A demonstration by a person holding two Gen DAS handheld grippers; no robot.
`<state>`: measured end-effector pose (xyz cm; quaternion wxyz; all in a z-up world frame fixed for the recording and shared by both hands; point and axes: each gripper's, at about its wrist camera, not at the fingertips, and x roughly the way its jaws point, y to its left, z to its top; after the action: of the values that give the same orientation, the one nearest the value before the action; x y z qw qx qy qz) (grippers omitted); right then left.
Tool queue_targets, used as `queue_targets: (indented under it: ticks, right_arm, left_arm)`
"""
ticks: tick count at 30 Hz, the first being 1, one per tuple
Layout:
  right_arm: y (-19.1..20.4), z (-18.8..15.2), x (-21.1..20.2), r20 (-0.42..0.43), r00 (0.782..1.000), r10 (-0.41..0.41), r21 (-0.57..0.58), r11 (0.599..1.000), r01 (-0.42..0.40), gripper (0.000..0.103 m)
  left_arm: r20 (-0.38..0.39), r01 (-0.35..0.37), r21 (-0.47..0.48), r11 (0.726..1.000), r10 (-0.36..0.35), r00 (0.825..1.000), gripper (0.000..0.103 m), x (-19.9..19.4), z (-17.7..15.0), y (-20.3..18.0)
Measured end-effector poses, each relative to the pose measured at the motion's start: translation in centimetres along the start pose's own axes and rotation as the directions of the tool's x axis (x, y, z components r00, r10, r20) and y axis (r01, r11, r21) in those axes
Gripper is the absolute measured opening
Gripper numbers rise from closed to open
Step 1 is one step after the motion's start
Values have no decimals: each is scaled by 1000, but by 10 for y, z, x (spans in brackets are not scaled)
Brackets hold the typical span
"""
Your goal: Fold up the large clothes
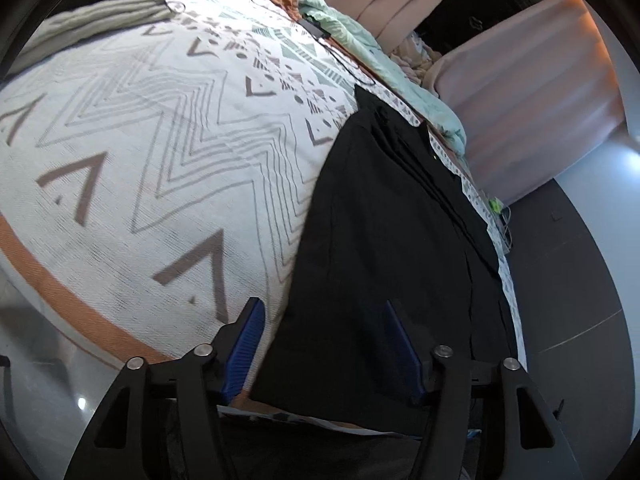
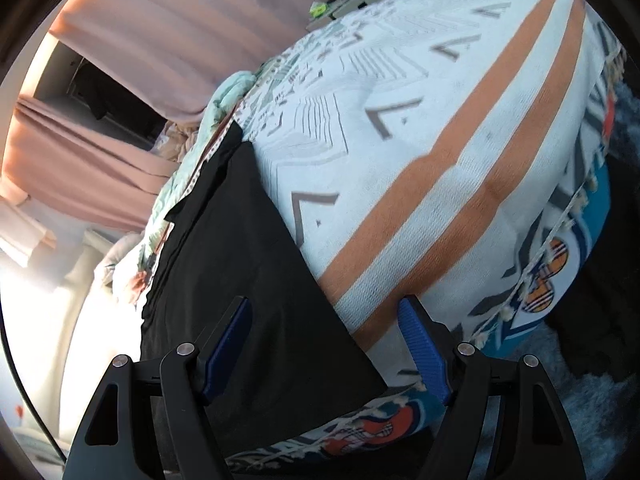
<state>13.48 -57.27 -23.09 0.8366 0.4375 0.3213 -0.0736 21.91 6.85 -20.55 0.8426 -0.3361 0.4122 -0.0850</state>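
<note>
Left gripper point(image 1: 322, 312): jaws apart, straddling the near edge of the black garment point(image 1: 384, 240), pads not pressing. Garment spread flat on the patterned bedspread point(image 1: 160, 140) along the bed's edge. Right gripper point(image 2: 326, 312): jaws apart over the garment's near corner.

Daylight is flooding in from the right wrist view's lower left, blowing out to white glare; the curtain point(image 2: 168, 36) is glowing pink. Fisheye bending is curving every edge — the bedspread point(image 1: 160, 152) is smearing slightly (motion blur), corners darkening.
</note>
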Motion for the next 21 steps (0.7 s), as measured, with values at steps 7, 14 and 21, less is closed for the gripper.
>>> queue_targets:
  ticks: [7,14,21]
  right_arm:
    - [-15,-17,4,-43,982,186,73,980,-183,73]
    - [7,-18,-16,-8,925,380,36,924,-380,69]
    - [22,-24,-7,-25,948,318,-9,948,-318,69]
  left_arm:
    - [-22,94,-47,994,-95,995,60,-5,-4,5]
    - [11,249,-152,957,-250,968,60,-15,-5,15]
    - [-19,98,-73,993,-99,995,51,-1,-6,0]
